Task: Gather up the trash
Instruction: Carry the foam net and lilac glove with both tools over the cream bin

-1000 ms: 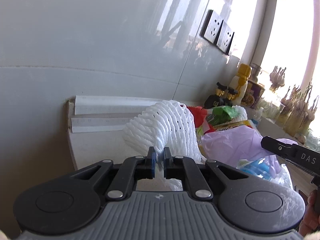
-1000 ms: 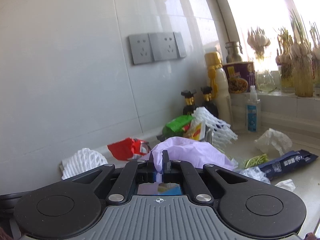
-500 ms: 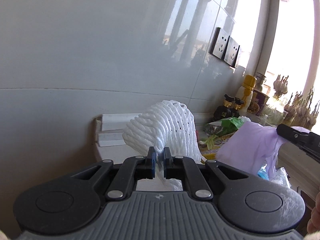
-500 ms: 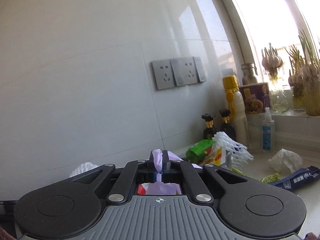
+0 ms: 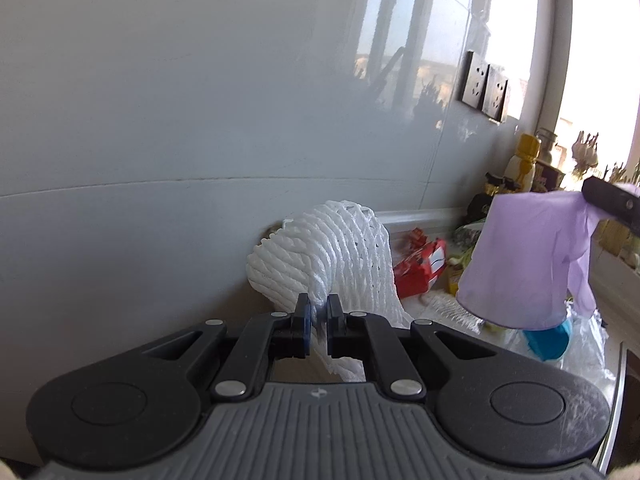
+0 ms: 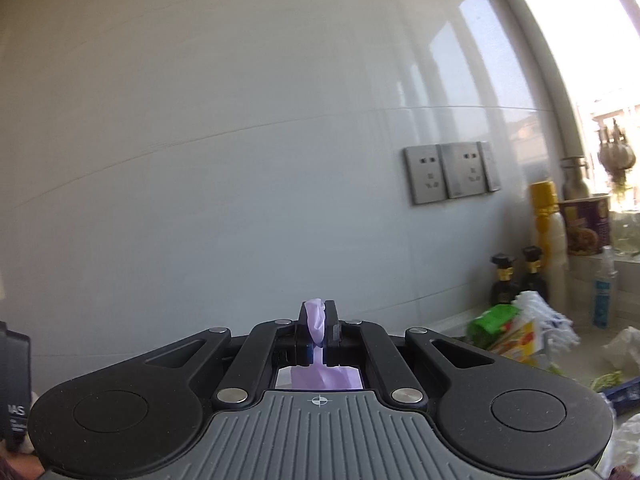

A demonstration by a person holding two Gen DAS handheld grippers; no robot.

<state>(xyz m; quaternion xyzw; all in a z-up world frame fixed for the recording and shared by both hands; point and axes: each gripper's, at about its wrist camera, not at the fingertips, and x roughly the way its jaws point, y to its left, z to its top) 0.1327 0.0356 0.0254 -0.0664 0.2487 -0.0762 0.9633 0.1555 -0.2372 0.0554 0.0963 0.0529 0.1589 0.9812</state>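
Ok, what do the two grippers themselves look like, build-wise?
Both look identical. The left gripper and right gripper have a grey ribbed base with a small crosshair mark, two round black housings, black linkage arms with silver rivets, and short black fingers with blue inner pads. The right one, seen from the left camera, carries white lettering. No cables or sleeves show.

tiled wall blocks ahead; bottles and litter crowd the right counter.

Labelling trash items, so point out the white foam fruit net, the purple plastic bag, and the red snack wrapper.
white foam fruit net (image 5: 328, 248): left wrist view, middle of the mesh.
purple plastic bag (image 5: 524, 256): left wrist view, its hanging front face.
red snack wrapper (image 5: 420, 268): left wrist view, its crumpled middle.
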